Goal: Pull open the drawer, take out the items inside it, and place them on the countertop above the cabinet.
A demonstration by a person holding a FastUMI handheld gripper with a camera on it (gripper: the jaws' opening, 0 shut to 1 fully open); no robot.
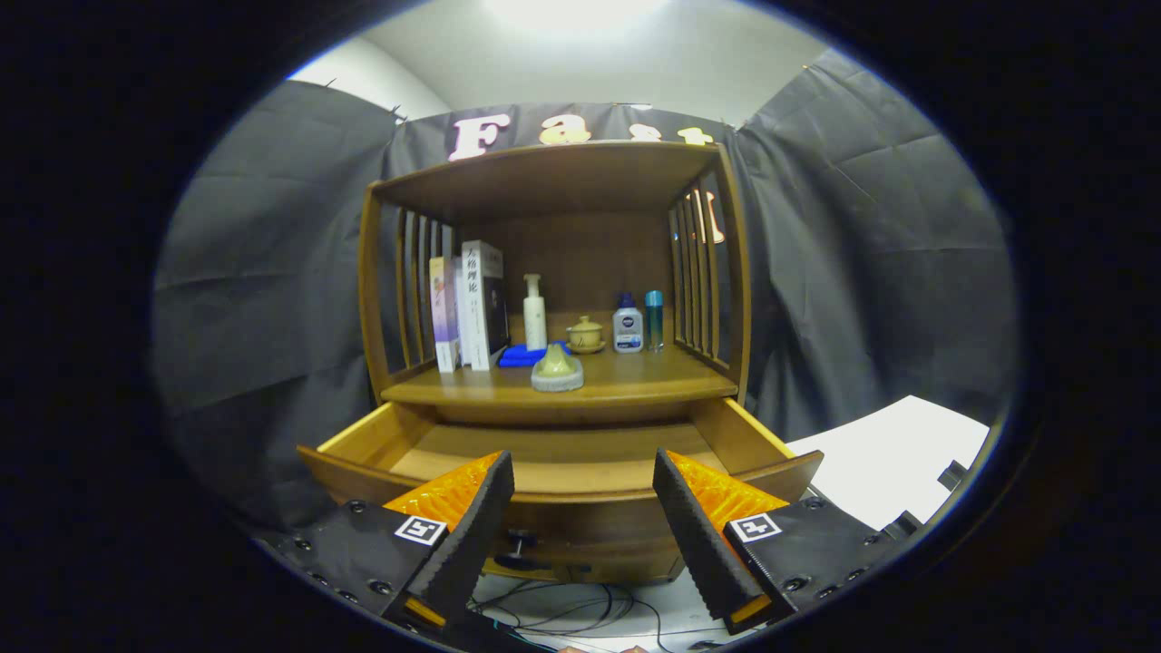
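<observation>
A wooden cabinet stands ahead with its drawer [562, 467] pulled out towards me; the drawer's floor shows bare wood with nothing lying in it. My gripper [583, 485] is open, its fingers spread wide in front of the drawer's front panel, holding nothing. On the countertop [635, 379] above the drawer, near its front edge, sits a small pale cone-shaped item [557, 370]. Behind it lies a blue cloth [521, 355].
Further back on the countertop stand books [472, 307], a white pump bottle [534, 313], a small lidded pot [585, 334], a squat bottle [628, 328] and a slim teal bottle [654, 320]. Slatted sides enclose the shelf. Cables [562, 612] lie below; a white surface [898, 458] sits beside the cabinet.
</observation>
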